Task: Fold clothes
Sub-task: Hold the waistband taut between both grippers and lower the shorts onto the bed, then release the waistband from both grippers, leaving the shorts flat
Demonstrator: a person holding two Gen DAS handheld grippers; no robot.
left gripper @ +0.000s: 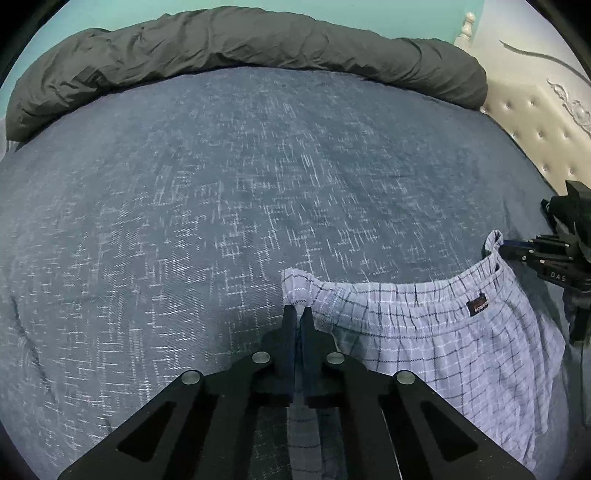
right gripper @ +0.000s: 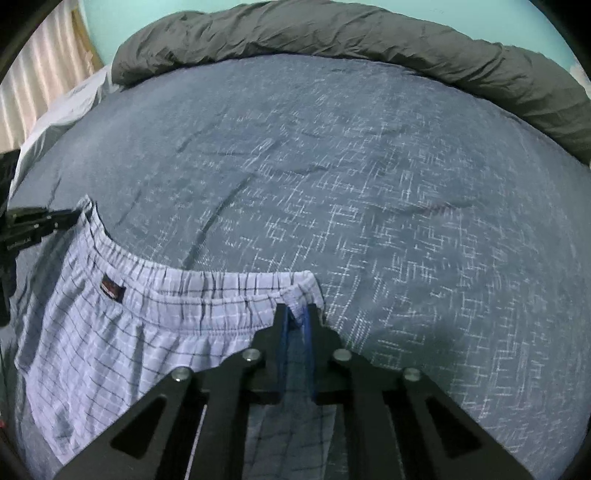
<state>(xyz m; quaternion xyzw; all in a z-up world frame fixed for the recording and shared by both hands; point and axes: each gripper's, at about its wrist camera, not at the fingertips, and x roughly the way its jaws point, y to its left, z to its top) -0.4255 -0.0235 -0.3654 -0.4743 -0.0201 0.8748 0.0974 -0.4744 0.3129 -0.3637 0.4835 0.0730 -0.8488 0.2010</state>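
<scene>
Centrally, a pair of light checked shorts (left gripper: 424, 332) is held by the elastic waistband at both corners, above a bed covered in a blue-grey sheet (left gripper: 221, 184) with a pale crosshatch print. The waistband is stretched between the two grippers and sags a little in the middle, and the rest of the garment hangs down below it toward the bed. A small dark label (left gripper: 477, 307) is sewn just under the waistband, nearer the right-hand corner.

At the left corner, the waistband is pinched by the left gripper (left gripper: 298, 314); its jaws are brought tight together on a bunched fold of the fabric, seen both in its own camera and at the far edge of the right wrist view (right gripper: 68, 218). At the other corner, the waistband is clamped by the right gripper (right gripper: 297, 314), whose jaws are narrowed onto a gathered tuft of cloth between blue pads (right gripper: 306, 321). From the left wrist view the same gripper (left gripper: 509, 249) is seen side-on with the corner of the shorts caught at its tip.

Beyond the shorts, a rolled dark grey duvet (left gripper: 240, 40) is laid along the far edge of the bed against a turquoise wall (right gripper: 110, 11). A cream tufted headboard (left gripper: 535, 122) is seen at one side and striped curtains (right gripper: 40, 74) at the other.
</scene>
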